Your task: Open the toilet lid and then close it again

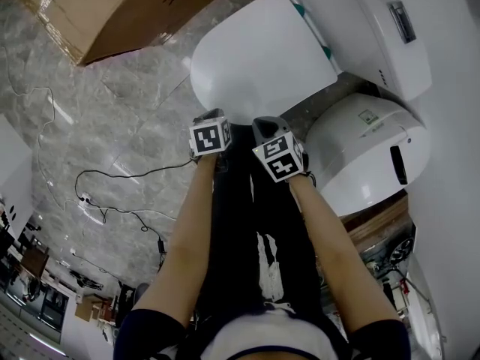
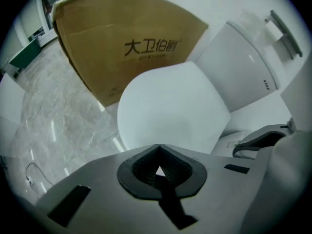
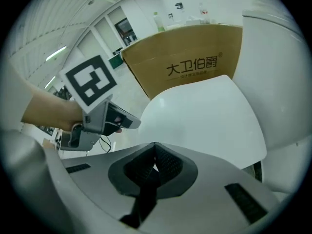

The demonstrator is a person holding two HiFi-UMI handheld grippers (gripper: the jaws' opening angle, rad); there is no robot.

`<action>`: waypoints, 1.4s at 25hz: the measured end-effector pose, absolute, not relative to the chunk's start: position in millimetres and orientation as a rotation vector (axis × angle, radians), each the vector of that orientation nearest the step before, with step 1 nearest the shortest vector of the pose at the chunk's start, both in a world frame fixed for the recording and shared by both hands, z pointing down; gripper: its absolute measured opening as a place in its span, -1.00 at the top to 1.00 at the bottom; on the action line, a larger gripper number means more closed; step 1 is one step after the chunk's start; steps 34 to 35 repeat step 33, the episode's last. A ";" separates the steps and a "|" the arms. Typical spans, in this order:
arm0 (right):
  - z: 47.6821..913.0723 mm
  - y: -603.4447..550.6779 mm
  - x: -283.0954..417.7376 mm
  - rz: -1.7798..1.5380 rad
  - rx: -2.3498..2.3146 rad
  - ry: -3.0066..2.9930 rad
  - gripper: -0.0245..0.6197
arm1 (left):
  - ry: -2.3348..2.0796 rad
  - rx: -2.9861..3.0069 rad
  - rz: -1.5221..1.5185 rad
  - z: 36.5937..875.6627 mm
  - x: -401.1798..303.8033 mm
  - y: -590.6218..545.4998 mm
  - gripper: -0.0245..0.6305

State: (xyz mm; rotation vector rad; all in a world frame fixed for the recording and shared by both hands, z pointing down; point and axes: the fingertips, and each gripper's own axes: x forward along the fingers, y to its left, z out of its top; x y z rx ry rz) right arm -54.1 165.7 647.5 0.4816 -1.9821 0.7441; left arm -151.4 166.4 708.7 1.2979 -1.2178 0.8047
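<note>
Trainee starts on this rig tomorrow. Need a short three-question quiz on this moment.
1. True or false: the toilet lid stands raised.
2. What lies beside the lid, on the floor? A bucket, B cardboard box, C stool.
3. Fill in: the left gripper and the right gripper are both ____, with nothing between the jaws.
Key: 1 false, it is down; 2 B; 3 shut.

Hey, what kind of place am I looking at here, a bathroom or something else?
Probably a test or display space, not a home bathroom. A toilet with its lid down stands beside a second white fixture on an open marble-tiled floor, and a large printed cardboard box sits right next to them.
</note>
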 end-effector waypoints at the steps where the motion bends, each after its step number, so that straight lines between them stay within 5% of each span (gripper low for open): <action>1: 645.0 165.3 -53.9 0.760 0.492 -1.980 0.90 | -1.227 1.371 0.768 698.1 -146.0 159.3 0.91; 12: 611.9 167.5 -56.9 0.758 0.477 -1.972 0.90 | -1.174 1.709 0.633 618.6 -101.5 146.5 0.91; 35: 603.1 160.6 -46.1 0.753 0.476 -1.970 0.90 | -1.104 1.720 0.701 619.2 -97.5 155.2 0.91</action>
